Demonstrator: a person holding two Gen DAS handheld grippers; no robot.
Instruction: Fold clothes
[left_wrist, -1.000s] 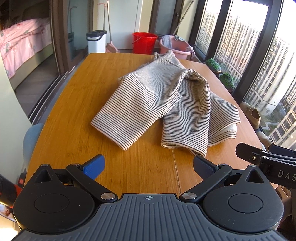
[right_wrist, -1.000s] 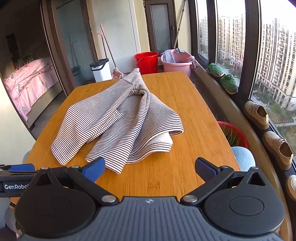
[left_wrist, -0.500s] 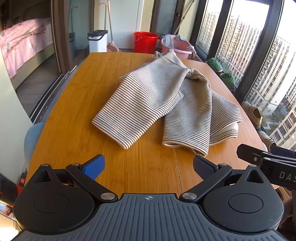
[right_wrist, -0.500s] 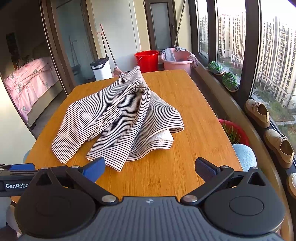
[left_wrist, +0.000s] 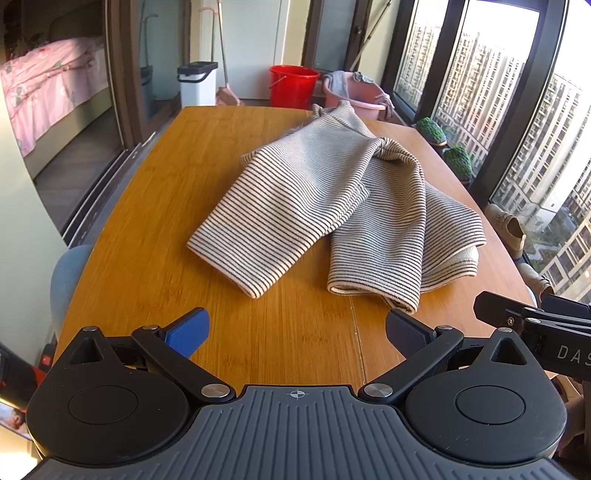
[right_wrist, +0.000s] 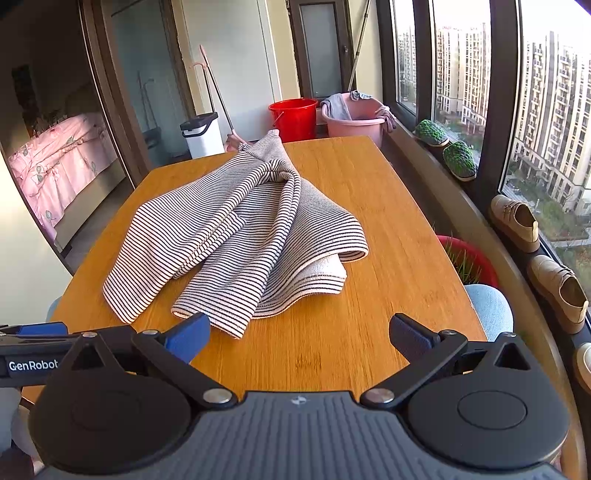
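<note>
A striped top (left_wrist: 325, 206) lay crumpled in the middle of the wooden worktop (left_wrist: 207, 155). It looked soft, light and floppy. Its near hem corners seemed best to pinch. The left tool (left_wrist: 295, 332) and right tool (right_wrist: 299, 334) gaped wide, both empty.

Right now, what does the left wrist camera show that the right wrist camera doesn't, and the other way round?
Only the left wrist view shows the right gripper entering from the side. Only the right wrist view shows the red tub of grass beside the table and the left gripper at its edge. Both show the crumpled striped garment untouched on the wooden table, the red bucket, the pink basin, and both grippers open.
</note>
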